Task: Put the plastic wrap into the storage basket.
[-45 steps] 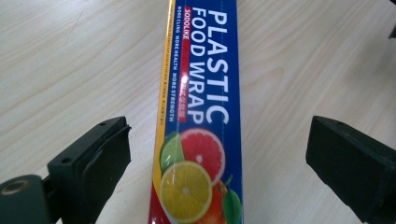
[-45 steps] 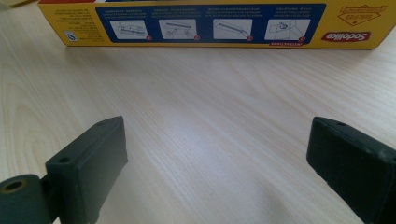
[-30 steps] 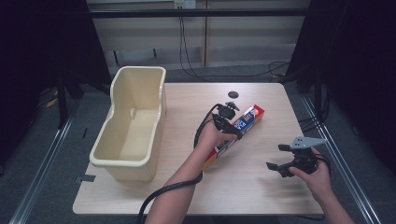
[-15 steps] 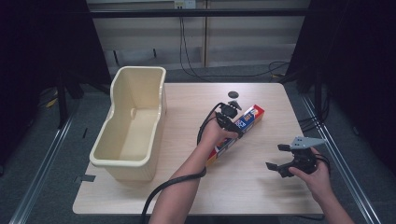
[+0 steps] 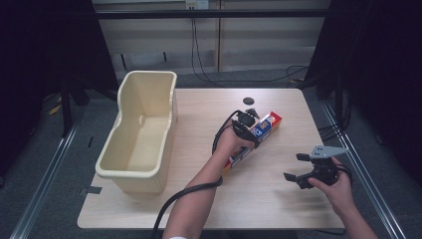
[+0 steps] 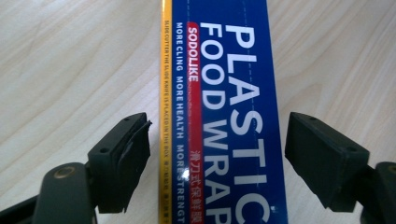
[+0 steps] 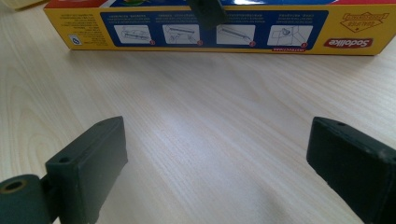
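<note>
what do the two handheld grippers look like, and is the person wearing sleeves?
Both are black with two blocky black jaws. The right gripper carries a grey three-cornered plate on top. A thick black cable trails from the left gripper along the forearm. Screw holes show on the jaw blocks in the gripper views. Forearms are bare; no sleeves in view.

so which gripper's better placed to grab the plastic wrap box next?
Left. The left gripper is already over the plastic wrap box, jaws open on either side of it. The right gripper sits apart on the bare table, open, with the box farther off ahead of it.
</note>
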